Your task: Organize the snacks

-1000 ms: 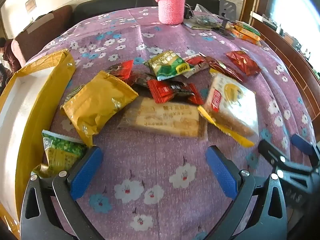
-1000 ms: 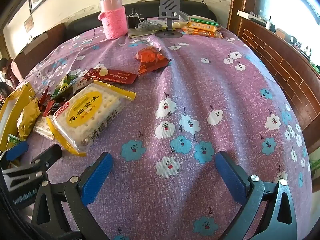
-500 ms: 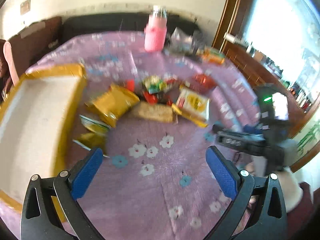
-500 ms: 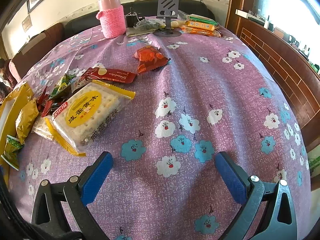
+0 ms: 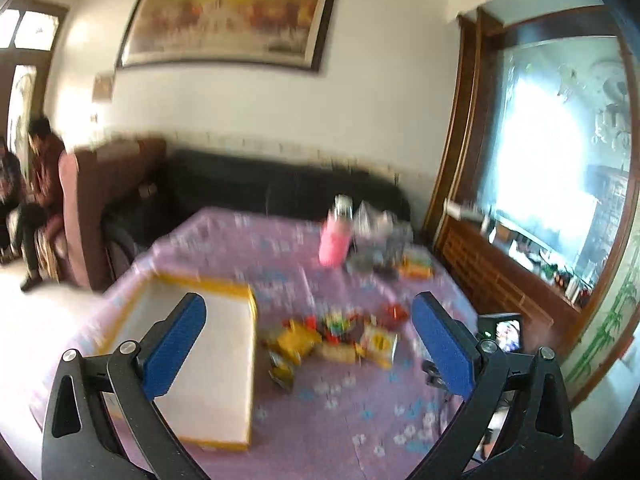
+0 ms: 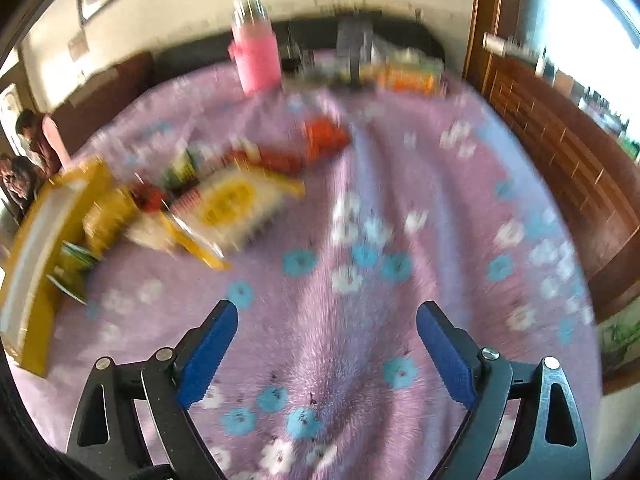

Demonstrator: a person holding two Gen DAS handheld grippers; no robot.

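The snacks lie well beyond the right hand-held gripper, to its left. Its jaws, empty, have just been closing slightly. The left hand-held gripper is released too.

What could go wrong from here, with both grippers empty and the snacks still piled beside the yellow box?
1. The snack packets overlap in one heap, so a grab may catch two or drag a neighbour.
2. The green packet lies against the box wall, leaving the fingers little room; they might nudge the box.
3. Both views are blurred, so aiming now is unreliable. The right gripper, its fingers just narrowing on nothing, and the open left gripper should settle first.
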